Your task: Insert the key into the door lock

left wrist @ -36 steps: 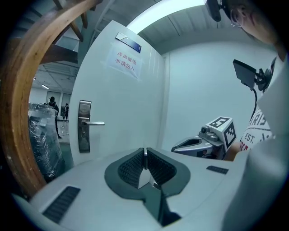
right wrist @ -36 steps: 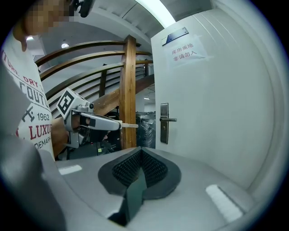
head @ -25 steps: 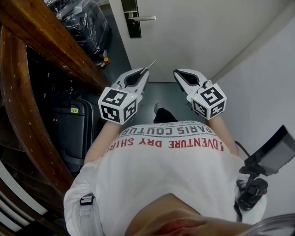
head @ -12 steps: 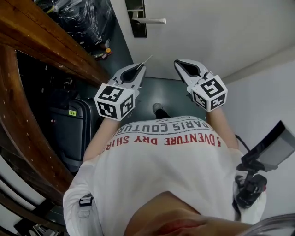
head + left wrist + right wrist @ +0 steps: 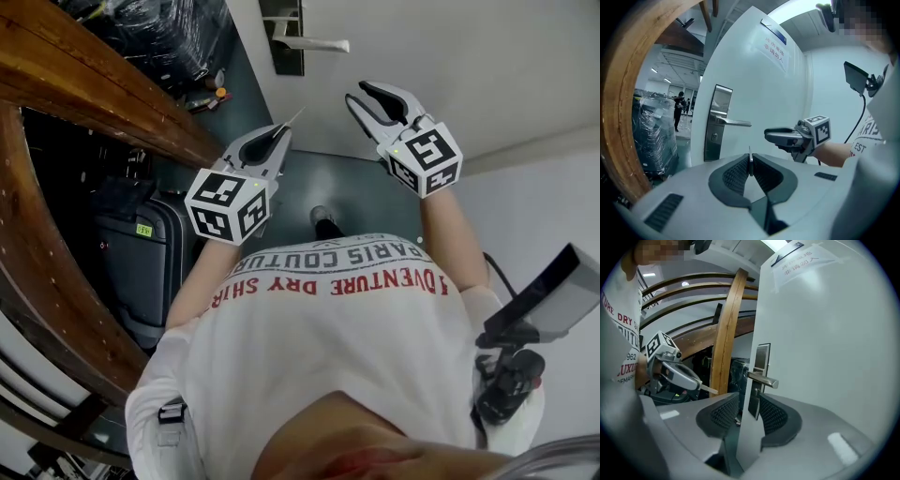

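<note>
The white door (image 5: 441,56) stands ahead, with a steel lock plate (image 5: 284,42) and lever handle (image 5: 319,44) at its left edge. My left gripper (image 5: 283,131) is shut on a thin key (image 5: 292,119), whose blade points up toward the plate. In the left gripper view the key (image 5: 750,157) stands between the pads, below and right of the keyhole (image 5: 714,136), still well short of the door. My right gripper (image 5: 356,93) hovers right of the handle, its jaws opening with nothing between them. The right gripper view looks along the door edge at the handle (image 5: 764,379).
A curved wooden stair rail (image 5: 84,84) runs along the left. Below it are a black suitcase (image 5: 141,253) and a wrapped pallet (image 5: 169,28). A white wall (image 5: 544,206) closes the right side. A screen on a mount (image 5: 544,300) sits at my right hip.
Both grippers have moved forward toward the door, the right one farther and upward. The right gripper's jaws, shut before, now stand apart. The key stays gripped in the left.
</note>
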`<state>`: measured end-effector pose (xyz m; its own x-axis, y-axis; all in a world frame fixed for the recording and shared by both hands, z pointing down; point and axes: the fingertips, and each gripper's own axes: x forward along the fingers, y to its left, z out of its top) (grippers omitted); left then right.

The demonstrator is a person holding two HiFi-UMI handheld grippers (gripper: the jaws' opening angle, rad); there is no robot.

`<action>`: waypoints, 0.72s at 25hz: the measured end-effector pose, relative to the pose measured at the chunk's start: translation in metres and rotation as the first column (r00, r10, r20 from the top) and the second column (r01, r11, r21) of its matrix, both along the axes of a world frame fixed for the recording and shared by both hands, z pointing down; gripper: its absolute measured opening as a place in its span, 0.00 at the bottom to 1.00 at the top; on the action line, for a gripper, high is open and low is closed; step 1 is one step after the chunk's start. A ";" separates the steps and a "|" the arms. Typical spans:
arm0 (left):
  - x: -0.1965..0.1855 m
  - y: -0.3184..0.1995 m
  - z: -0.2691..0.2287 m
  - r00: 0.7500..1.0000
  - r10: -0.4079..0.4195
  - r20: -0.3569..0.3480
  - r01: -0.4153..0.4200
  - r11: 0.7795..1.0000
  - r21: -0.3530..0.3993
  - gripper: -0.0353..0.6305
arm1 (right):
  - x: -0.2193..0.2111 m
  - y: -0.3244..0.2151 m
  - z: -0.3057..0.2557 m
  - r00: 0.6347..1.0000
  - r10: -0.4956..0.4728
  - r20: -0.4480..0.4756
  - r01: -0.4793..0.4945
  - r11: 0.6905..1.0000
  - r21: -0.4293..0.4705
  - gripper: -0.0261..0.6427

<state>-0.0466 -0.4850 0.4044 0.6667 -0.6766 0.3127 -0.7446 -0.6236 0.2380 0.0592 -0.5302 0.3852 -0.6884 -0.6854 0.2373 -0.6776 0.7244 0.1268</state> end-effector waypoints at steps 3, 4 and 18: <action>-0.002 -0.004 0.004 1.000 -0.006 0.000 0.006 1.000 -0.007 0.09 | -0.002 -0.028 -0.008 1.000 0.004 -0.030 -0.002 0.999 0.042 0.26; -0.002 -0.005 0.005 1.000 -0.009 -0.001 0.009 1.000 -0.009 0.09 | -0.003 -0.037 -0.012 0.999 0.008 -0.033 -0.007 0.998 0.055 0.26; -0.006 -0.027 0.011 0.999 -0.042 -0.020 0.041 0.999 -0.025 0.09 | -0.018 -0.093 -0.013 0.999 -0.009 -0.038 0.012 0.997 0.076 0.30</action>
